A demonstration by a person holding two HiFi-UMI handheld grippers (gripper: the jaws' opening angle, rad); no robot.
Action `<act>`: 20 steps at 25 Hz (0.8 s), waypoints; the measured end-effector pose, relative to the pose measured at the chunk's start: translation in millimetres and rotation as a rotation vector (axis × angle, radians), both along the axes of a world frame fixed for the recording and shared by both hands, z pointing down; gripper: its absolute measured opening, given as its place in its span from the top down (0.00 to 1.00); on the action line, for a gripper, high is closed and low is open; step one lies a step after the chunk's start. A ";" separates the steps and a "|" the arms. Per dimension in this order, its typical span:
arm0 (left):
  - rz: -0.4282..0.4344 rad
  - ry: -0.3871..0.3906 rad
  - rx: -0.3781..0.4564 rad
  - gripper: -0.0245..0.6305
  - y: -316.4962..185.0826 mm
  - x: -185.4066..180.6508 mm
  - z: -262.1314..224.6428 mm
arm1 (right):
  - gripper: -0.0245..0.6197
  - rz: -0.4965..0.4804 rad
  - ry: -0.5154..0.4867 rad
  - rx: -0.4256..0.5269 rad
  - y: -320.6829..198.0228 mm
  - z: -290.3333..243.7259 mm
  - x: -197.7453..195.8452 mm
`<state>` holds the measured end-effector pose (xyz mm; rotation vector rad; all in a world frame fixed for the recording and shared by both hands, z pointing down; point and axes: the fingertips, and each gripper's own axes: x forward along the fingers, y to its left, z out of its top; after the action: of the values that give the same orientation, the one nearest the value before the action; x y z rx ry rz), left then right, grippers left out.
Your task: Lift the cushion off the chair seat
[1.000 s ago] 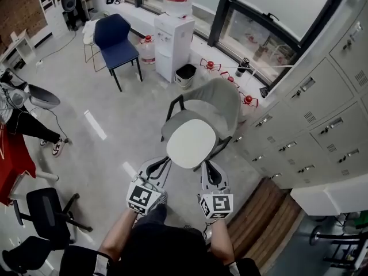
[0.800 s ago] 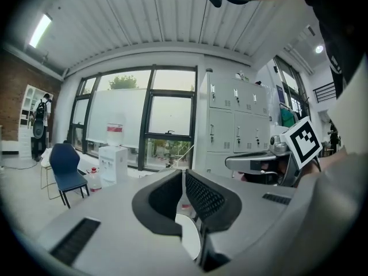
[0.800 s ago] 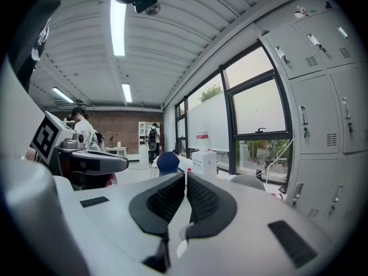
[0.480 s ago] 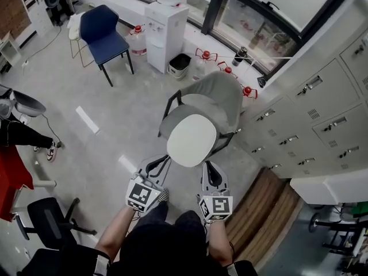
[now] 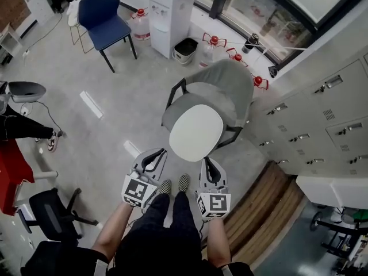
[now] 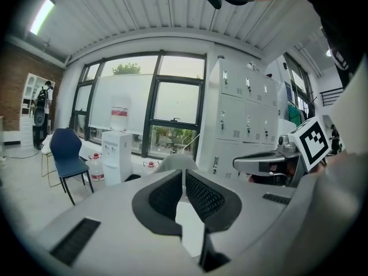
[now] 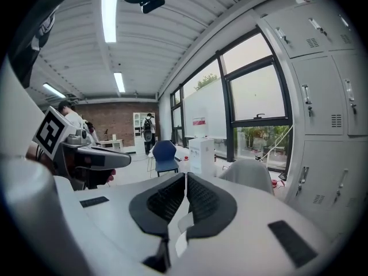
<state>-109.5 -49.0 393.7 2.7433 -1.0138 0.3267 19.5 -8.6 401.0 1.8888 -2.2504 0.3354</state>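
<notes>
Passing a blue chair point(image 5: 106, 17) at far left and a white water dispenser point(image 5: 168, 7) just right of it, both well apart from the work. Holding the left tongs point(image 5: 155, 152) pressed together on nothing, tips pointing toward the near-left edge of the cushion point(image 5: 196, 133), just beside it with a strip of floor showing between. Finding that white oval cushion lying flat on the seat of the grey chair point(image 5: 230, 82), covering most of the seat, backrest rising on its far side. Holding the right tongs point(image 5: 208, 161) closed the same way, gripping nothing, tips just beside the cushion's near-right edge. Ending at right with a wall of grey lockers point(image 5: 322, 119), near the chair.
</notes>
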 end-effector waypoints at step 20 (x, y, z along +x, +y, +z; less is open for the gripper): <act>-0.078 -0.034 -0.162 0.91 -69.3 42.8 180.3 | 0.91 -0.113 -0.042 -0.101 -88.1 163.5 35.3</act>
<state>-66.7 -118.3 573.9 2.5549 -1.0511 0.4244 54.8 -96.8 564.6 1.7131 -2.3086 0.4669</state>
